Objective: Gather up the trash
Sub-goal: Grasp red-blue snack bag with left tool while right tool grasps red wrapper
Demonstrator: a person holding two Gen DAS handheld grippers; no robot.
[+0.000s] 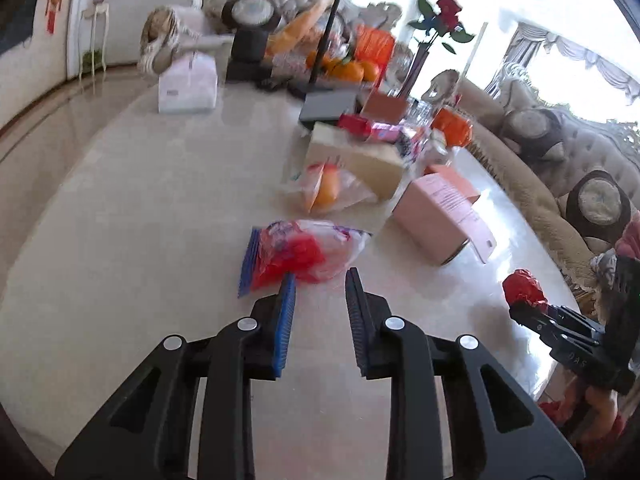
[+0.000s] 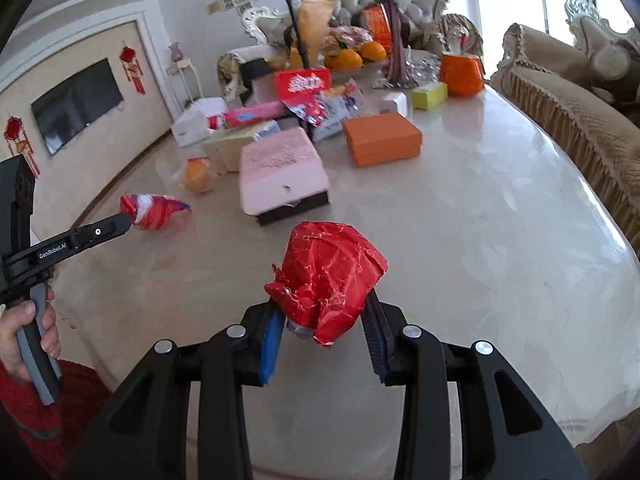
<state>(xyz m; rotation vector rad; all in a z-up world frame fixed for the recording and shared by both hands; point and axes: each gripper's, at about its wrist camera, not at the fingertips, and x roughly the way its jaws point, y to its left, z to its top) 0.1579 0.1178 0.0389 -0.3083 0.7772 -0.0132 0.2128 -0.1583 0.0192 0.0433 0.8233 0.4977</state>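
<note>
A crumpled red-and-clear plastic wrapper (image 1: pixel 304 254) lies on the pale marble table (image 1: pixel 160 200), just ahead of my left gripper (image 1: pixel 320 280), which is open and empty with the wrapper's near edge at its fingertips. The wrapper also shows in the right wrist view (image 2: pixel 150 210), at the tip of the left gripper (image 2: pixel 126 220). My right gripper (image 2: pixel 326 308) is shut on a crumpled red paper ball (image 2: pixel 326 276) and holds it over the table. In the left wrist view the ball (image 1: pixel 524 288) and right gripper (image 1: pixel 520 310) are at the far right.
A pink box (image 1: pixel 436 216) and a bagged orange (image 1: pixel 324 188) lie beyond the wrapper. An orange box (image 2: pixel 382 138), packets, fruit and a vase crowd the far end of the table. A sofa (image 2: pixel 580 120) runs along the right edge.
</note>
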